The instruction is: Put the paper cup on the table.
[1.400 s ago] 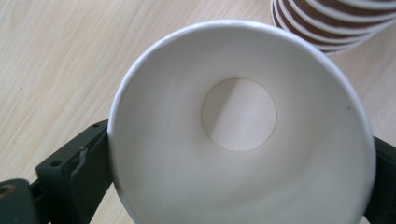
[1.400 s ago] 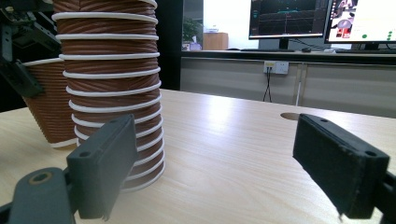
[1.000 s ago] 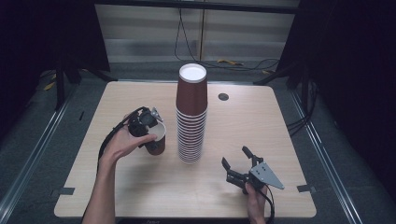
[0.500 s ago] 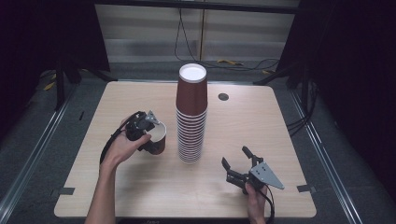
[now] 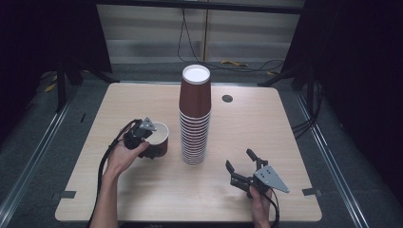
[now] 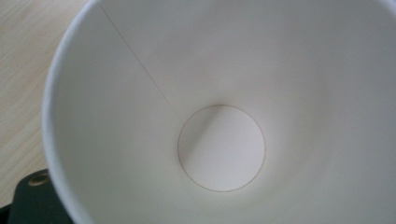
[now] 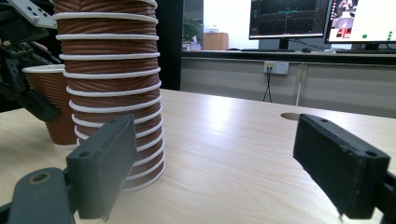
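Left tongs (image 5: 148,137) — cup (image 5: 158,140) rim

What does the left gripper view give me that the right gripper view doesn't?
Left gripper view: the single cup's white inside, empty, down to its round bottom.
Right gripper view: the cup stack from the side, the open right gripper, the left gripper on the cup's rim, and monitors behind.
Both: the single cup and the wooden table.
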A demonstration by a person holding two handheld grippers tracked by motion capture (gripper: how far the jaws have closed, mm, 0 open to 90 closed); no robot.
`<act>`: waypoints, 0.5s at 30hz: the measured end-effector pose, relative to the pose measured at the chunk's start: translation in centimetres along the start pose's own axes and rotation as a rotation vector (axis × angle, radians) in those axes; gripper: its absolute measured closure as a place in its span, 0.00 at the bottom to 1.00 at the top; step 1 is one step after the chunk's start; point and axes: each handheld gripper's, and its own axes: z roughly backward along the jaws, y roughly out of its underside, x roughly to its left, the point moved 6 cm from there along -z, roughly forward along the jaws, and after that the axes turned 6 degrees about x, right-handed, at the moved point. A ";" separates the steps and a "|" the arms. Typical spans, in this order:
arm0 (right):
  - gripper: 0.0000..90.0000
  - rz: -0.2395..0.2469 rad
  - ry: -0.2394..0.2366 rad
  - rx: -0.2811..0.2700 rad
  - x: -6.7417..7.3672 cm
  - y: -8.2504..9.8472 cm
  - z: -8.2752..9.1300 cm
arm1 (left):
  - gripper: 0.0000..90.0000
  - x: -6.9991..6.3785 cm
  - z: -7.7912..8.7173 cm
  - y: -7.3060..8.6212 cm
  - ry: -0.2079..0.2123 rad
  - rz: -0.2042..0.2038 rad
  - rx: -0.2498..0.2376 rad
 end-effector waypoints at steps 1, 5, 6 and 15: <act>0.15 0.000 0.000 0.000 0.0 0.0 0.0 | 0.15 0.0 0.0 0.1 0.004 0.004 -0.003; 0.15 0.000 0.000 0.000 0.0 0.0 0.0 | 0.17 0.2 -0.3 0.7 0.007 0.019 -0.017; 0.15 0.000 0.000 0.000 0.0 0.0 0.0 | 0.17 0.2 -0.4 1.0 0.003 0.015 -0.017; 0.15 -0.001 -0.001 0.000 0.0 0.0 0.0 | 0.17 -0.1 -1.1 2.4 -0.001 0.050 -0.047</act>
